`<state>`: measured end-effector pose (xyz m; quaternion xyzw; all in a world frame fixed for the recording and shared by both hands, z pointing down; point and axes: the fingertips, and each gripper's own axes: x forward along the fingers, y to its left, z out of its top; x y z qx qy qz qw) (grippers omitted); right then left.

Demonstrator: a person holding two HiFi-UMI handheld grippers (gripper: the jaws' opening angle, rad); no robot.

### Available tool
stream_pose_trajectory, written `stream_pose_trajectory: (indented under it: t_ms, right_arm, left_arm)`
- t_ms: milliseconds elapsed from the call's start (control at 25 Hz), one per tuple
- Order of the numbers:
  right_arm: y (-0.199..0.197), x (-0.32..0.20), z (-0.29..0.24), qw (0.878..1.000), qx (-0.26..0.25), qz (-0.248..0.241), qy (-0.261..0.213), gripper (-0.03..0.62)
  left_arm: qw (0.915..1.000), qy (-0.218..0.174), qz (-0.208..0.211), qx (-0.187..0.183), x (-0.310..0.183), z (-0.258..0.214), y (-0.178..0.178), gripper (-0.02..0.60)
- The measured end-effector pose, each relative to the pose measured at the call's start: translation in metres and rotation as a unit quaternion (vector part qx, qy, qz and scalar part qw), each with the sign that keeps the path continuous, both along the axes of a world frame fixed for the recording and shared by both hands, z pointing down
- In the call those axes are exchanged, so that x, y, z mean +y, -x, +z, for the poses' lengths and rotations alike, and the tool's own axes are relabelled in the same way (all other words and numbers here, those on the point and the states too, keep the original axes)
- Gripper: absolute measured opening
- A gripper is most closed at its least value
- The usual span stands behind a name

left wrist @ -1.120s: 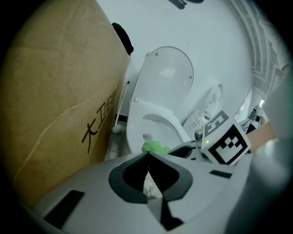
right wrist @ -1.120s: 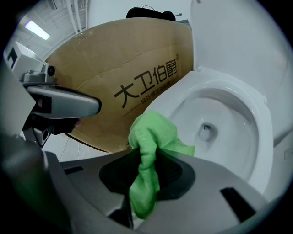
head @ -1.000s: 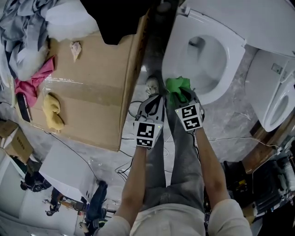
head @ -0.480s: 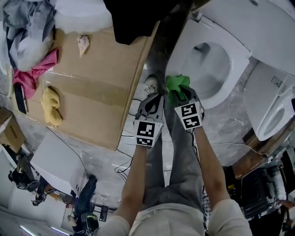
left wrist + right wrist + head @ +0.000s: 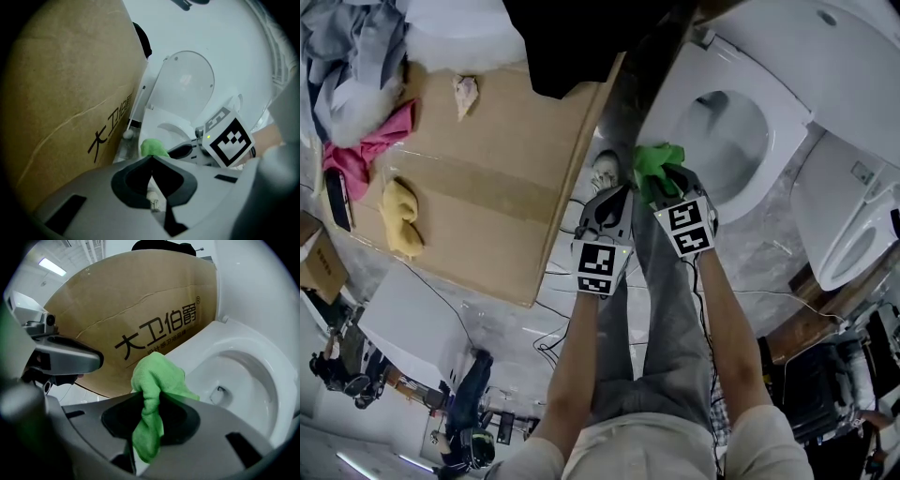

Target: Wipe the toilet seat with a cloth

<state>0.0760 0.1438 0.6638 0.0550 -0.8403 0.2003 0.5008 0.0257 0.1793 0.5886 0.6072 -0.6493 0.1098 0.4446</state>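
A white toilet seat (image 5: 698, 84) rings the open bowl at the upper right of the head view, and it fills the right side of the right gripper view as toilet seat (image 5: 234, 345). My right gripper (image 5: 667, 180) is shut on a green cloth (image 5: 656, 164), held just off the seat's near left edge. In the right gripper view the green cloth (image 5: 157, 380) bunches out of the closed jaws. My left gripper (image 5: 609, 202) hangs beside it to the left, shut with nothing in it; its own view shows left gripper (image 5: 152, 164) with jaws meeting.
A large cardboard box (image 5: 478, 178) stands close on the left of the toilet, with a yellow cloth (image 5: 401, 220) and a pink cloth (image 5: 366, 150) on it. A second white toilet (image 5: 862, 220) is at the right. Cables (image 5: 567, 220) run over the marble floor.
Both grippers have shifted slightly up and toward the toilet with the green cloth; the head view has drifted a little. Neither grip changed.
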Motion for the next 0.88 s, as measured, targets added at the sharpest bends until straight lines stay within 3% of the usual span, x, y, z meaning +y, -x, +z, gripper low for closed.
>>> stream_pose_trajectory:
  t_ms: [880]
  right_arm:
    - [0.029,-0.048,-0.003,1.0,-0.011,-0.014,-0.019,0.098]
  left_arm:
    - [1.0,-0.002,-0.008,-0.001,-0.03,0.001,0.014,0.012]
